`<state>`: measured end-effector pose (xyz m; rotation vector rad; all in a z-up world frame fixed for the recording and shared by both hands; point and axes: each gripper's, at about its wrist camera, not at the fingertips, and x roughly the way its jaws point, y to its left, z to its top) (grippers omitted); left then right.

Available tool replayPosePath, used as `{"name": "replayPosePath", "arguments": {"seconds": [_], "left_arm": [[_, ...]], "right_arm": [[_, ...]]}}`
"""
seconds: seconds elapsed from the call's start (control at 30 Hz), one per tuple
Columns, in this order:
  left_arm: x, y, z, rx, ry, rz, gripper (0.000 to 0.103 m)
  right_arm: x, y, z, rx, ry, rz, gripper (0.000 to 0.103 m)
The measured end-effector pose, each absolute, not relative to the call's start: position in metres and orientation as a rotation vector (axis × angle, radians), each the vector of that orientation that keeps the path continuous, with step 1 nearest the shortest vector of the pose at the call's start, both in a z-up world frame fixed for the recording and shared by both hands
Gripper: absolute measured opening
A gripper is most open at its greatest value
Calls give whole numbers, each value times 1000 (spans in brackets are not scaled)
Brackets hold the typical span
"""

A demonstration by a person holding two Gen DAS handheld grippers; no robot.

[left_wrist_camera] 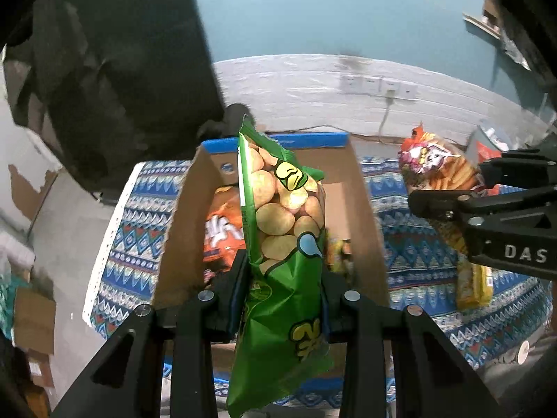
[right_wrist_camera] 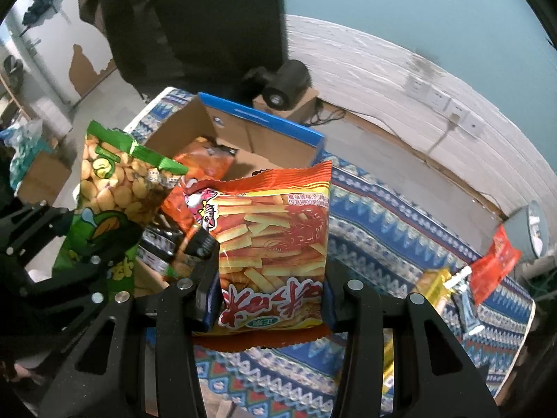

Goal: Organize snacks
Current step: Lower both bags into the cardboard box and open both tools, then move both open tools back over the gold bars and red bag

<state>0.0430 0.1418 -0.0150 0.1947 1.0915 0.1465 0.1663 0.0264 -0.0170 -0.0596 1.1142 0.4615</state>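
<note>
**A:** Fingers first, left wrist view: the left gripper (left_wrist_camera: 283,299) is clenched on the green snack bag (left_wrist_camera: 282,244), which stands upright between the pads, directly over the open cardboard box (left_wrist_camera: 365,216). An orange packet (left_wrist_camera: 222,230) already lies inside, left of the fingers. To the right, the right gripper (left_wrist_camera: 487,205) carries its own bag over the patterned cloth (left_wrist_camera: 417,254).

**B:** And the right wrist view?

**A:** Its fingers grasp the orange fries bag (right_wrist_camera: 275,244) by both side edges, held beside the box (right_wrist_camera: 261,122), not above it. The green bag (right_wrist_camera: 115,191) hangs to their left.

**B:** So which step?

**A:** Carrying to the box, I'd judge. Next: lower the green bag in and release; the fries bag must shift left first.

**B:** Anything only one view shows?

**A:** Only the right shows a red packet (right_wrist_camera: 494,264) and a yellow one (right_wrist_camera: 433,284) waiting on the cloth, far right.
</note>
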Motion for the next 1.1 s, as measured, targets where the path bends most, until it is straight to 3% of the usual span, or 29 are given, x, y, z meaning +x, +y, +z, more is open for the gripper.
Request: {"name": "replayPosePath", "arguments": {"seconds": [0.6, 0.67, 0.73, 0.97, 1.1], "left_arm": [[46, 195, -46, 135, 1203, 273, 36], [45, 195, -47, 143, 1210, 280, 50], [45, 195, -47, 149, 1202, 291, 61], [45, 189, -45, 131, 1201, 278, 66], [47, 176, -42, 147, 1193, 253, 66]], "right_arm": [[181, 91, -43, -71, 1190, 574, 48], [180, 91, -44, -77, 1188, 578, 59], [179, 87, -42, -75, 1180, 570, 62], [176, 59, -37, -53, 1158, 530, 72], [171, 39, -35, -69, 1144, 505, 73]]}}
